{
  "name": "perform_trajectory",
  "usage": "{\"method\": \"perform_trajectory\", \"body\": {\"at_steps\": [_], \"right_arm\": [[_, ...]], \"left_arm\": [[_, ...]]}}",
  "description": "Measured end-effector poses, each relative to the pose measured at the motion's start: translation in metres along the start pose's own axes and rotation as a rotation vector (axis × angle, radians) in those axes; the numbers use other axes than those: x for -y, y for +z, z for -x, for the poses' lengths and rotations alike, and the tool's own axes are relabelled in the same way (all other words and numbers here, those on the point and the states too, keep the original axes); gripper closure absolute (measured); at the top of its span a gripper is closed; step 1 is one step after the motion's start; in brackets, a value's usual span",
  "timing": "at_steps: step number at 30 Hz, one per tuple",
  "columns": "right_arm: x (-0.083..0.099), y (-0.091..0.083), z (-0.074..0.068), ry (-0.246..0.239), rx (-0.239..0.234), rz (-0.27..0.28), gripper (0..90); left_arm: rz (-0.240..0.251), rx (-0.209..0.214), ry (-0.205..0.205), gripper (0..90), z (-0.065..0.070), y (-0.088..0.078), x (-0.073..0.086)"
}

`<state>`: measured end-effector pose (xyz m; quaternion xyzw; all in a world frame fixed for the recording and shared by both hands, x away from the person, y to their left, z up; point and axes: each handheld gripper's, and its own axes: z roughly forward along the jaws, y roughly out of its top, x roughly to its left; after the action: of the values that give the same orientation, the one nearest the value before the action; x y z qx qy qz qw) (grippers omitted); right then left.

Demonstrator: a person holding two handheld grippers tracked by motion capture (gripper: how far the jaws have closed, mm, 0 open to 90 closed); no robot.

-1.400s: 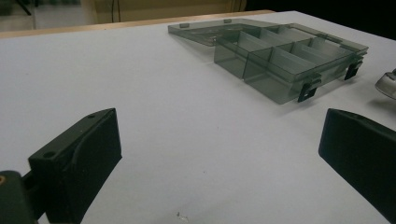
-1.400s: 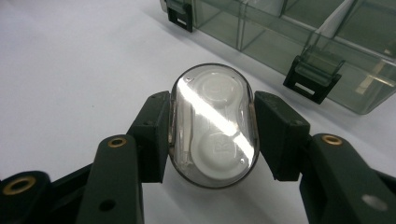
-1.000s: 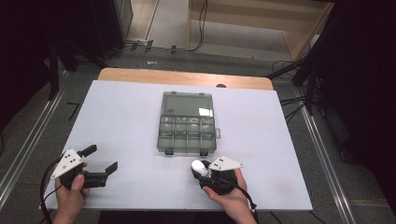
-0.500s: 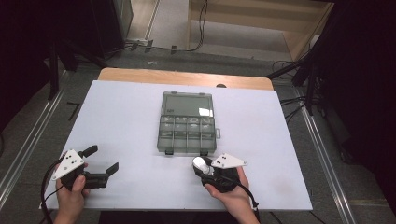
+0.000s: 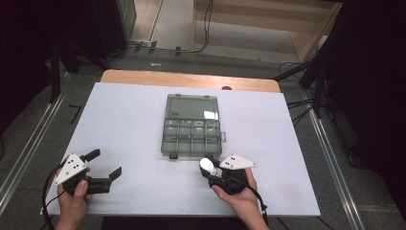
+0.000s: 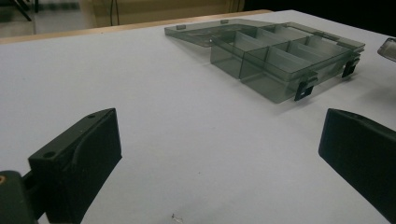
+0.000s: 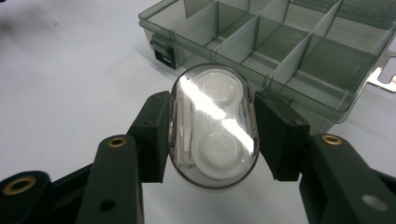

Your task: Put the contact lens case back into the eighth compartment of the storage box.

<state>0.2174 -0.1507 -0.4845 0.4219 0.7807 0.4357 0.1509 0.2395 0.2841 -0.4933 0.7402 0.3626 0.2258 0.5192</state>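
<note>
1. Looking down from the high view, a smoky grey compartment box (image 5: 192,125) lies with its lid folded flat away from the person, at the middle of the white table (image 5: 129,115). The right gripper (image 5: 209,167) sits just beside the box's near edge, on the person's side, clamped on a small clear oval case (image 5: 208,165). The left gripper (image 5: 103,164) rests well apart from the box, toward the near left corner of the table, its jaws spread wide with nothing between them.

2. Seen from the left gripper view, the two black jaws stand far apart over bare table (image 6: 177,140), and the box (image 6: 285,60) lies beyond them to the upper right, its two latches facing the camera.

3. Seen from the right gripper view, the right gripper (image 7: 212,128) holds the oval case (image 7: 213,126) by its two long sides, both pads pressed against it. Two white round cups show through its clear lid. The case hangs just in front of the box's (image 7: 289,46) near wall, above the table, outside the compartments.
</note>
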Motion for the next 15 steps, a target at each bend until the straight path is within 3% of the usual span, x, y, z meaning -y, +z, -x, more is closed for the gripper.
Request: {"method": "perform_trajectory", "body": {"at_steps": [15], "right_arm": [[-0.013,-0.004,0.008,0.006,0.005,0.024,47.6]], "left_arm": [[0.004,-0.002,0.009,0.0,0.001,-0.001,0.0]]}}
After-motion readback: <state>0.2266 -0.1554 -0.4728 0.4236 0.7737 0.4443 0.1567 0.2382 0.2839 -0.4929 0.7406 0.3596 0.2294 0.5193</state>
